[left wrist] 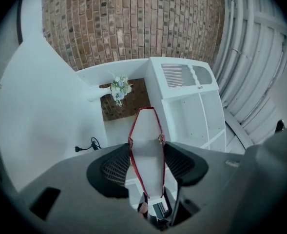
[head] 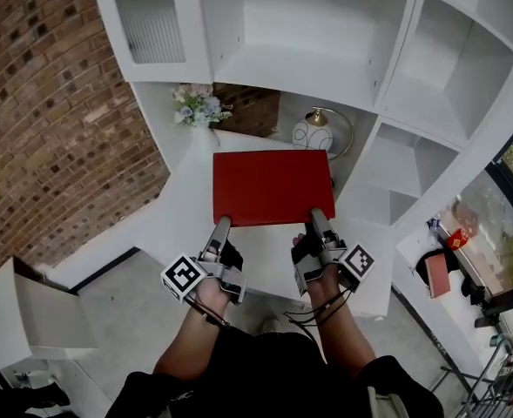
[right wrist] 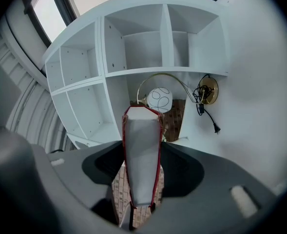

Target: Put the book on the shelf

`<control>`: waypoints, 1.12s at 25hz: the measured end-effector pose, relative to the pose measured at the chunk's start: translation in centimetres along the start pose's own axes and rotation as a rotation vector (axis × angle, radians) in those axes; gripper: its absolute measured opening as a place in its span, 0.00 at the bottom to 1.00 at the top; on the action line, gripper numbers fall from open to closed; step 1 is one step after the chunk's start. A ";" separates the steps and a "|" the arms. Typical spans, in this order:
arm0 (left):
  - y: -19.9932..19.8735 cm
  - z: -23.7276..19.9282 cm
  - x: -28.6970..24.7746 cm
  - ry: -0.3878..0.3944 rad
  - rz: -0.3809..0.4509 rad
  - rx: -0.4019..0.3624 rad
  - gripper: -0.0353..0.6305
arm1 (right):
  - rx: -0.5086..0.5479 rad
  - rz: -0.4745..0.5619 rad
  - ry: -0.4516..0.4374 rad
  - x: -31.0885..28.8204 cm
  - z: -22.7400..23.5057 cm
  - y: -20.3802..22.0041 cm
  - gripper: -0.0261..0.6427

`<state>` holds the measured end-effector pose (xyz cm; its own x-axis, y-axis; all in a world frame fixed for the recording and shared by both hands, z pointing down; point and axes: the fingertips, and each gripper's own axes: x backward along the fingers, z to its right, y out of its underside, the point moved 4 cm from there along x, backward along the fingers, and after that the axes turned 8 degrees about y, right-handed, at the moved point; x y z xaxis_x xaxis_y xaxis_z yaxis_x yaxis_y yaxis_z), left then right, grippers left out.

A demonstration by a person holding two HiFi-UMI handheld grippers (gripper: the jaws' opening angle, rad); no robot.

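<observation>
I hold a red book (head: 273, 187) flat and level in front of the white shelf unit (head: 301, 70). My left gripper (head: 221, 226) is shut on the book's near edge at the left. My right gripper (head: 318, 219) is shut on the same edge at the right. In the left gripper view the book (left wrist: 147, 147) shows its white page edge, framed by red covers, between the dark pads (left wrist: 115, 168). The right gripper view has the book (right wrist: 142, 152) clamped the same way and pointing at the shelf's lower compartments (right wrist: 144, 47).
A vase of pale flowers (head: 199, 104) and a round white lamp with a brass hoop (head: 313, 132) stand in the recess below the shelf. A slatted cabinet door (head: 151, 26) is at upper left and a brick wall (head: 56, 103) at left. A white box (head: 31, 317) sits at lower left.
</observation>
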<state>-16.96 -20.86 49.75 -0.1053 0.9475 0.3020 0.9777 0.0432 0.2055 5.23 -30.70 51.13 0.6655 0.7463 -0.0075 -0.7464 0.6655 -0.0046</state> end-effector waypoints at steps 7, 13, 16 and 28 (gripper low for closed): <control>-1.8 -1.4 -2.4 0.021 -0.070 0.028 0.39 | 0.004 0.070 0.002 -1.4 0.1 0.2 0.41; -3.6 -1.3 -5.9 0.071 -0.178 0.041 0.40 | 0.010 0.178 -0.026 -2.0 -1.4 0.2 0.41; -4.2 -1.0 -7.5 0.109 -0.218 0.054 0.40 | 0.018 0.222 -0.034 -2.4 -1.8 0.2 0.41; -4.7 0.7 -10.1 0.191 -0.280 0.080 0.40 | 0.081 0.306 -0.098 -2.3 -4.7 -0.1 0.41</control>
<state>-20.35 -30.38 45.11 -0.3963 0.8193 0.4144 0.9164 0.3252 0.2334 3.71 -32.52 46.43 0.4105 0.9064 0.0995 -0.9117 0.4060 0.0622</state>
